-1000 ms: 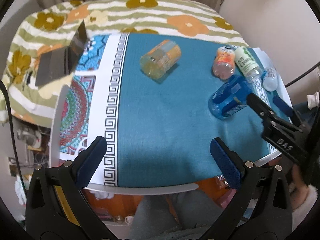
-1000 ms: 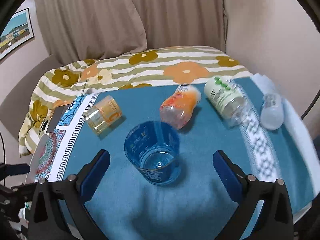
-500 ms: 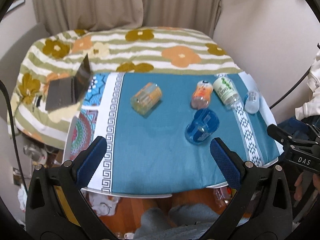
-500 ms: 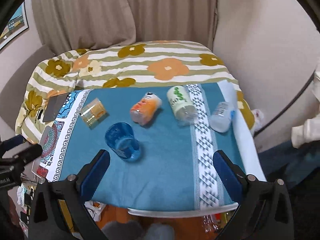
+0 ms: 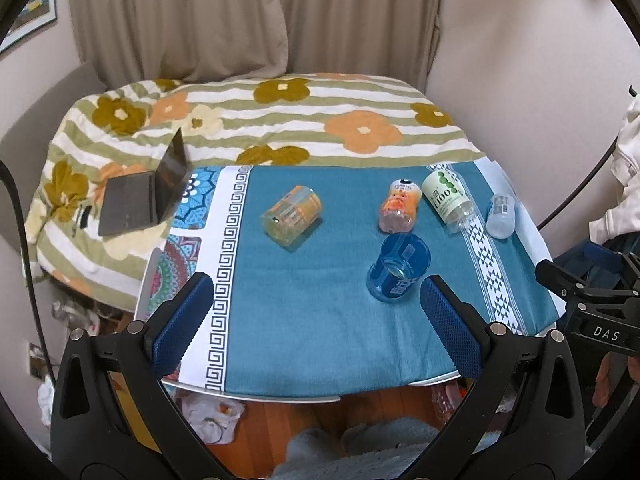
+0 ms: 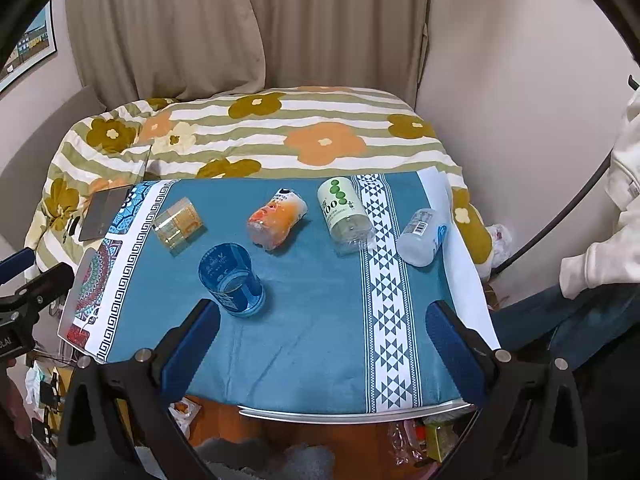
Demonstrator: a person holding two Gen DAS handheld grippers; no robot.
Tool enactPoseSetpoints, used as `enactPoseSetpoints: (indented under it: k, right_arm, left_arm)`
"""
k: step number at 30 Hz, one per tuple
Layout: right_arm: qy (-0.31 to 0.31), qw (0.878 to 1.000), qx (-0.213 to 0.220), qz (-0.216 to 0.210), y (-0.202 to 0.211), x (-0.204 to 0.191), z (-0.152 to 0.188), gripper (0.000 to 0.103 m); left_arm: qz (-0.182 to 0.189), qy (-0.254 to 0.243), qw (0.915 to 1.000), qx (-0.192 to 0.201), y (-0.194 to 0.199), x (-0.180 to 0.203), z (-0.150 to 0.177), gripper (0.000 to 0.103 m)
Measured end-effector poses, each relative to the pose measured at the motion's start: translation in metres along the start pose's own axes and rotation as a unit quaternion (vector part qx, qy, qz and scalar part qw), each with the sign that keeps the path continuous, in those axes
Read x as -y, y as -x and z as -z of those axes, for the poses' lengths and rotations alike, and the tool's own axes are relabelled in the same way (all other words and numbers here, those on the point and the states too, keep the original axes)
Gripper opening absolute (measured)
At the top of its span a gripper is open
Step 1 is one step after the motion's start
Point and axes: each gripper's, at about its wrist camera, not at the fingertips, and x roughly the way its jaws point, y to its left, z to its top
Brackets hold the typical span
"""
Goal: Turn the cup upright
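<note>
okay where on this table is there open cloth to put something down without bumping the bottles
Open cloth lies along the near edge, in front of the upright blue plastic cup, and between the tipped orange-banded clear cup and the orange bottle. The far right is crowded: green-label bottle and small clear bottle lie close together.

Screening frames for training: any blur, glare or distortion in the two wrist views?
Left wrist view: sharp; strong fisheye bends the table edge, dark vignette in the corners; soft, even light, faint shadow beside the blue cup. Right wrist view: equally sharp, no glare; the clear bottle stays readable; the right gripper and left gripper fill the bottom of their own views.
</note>
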Motion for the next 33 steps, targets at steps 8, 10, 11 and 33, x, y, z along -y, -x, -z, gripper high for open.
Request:
enactPoseSetpoints:
  k: [8, 10, 11, 33]
  right_arm:
    - [0.000, 1.000, 0.004, -0.003, 0.0012, -0.0010, -0.0012, 0.103]
    - [0.000, 1.000, 0.005, -0.004, 0.0010, -0.0012, -0.0017, 0.103]
    - [0.000, 1.000, 0.006, -0.005, 0.0010, -0.0010, -0.0020, 0.103]
    - [0.001, 1.000, 0.004, -0.003, -0.0016, 0.0006, -0.0045, 0.103]
  left_arm:
    - [-0.004, 0.005, 1.0000, 0.003, 0.0005, -0.0006, 0.0005, 0.103]
    - [-0.004, 0.005, 1.0000, 0.004, 0.0007, -0.0009, 0.0005, 0.103]
    - [-0.004, 0.005, 1.0000, 0.003, 0.0007, -0.0009, 0.0006, 0.103]
    - [-0.004, 0.000, 0.9999, 0.011, 0.0002, 0.0014, -0.0063, 0.103]
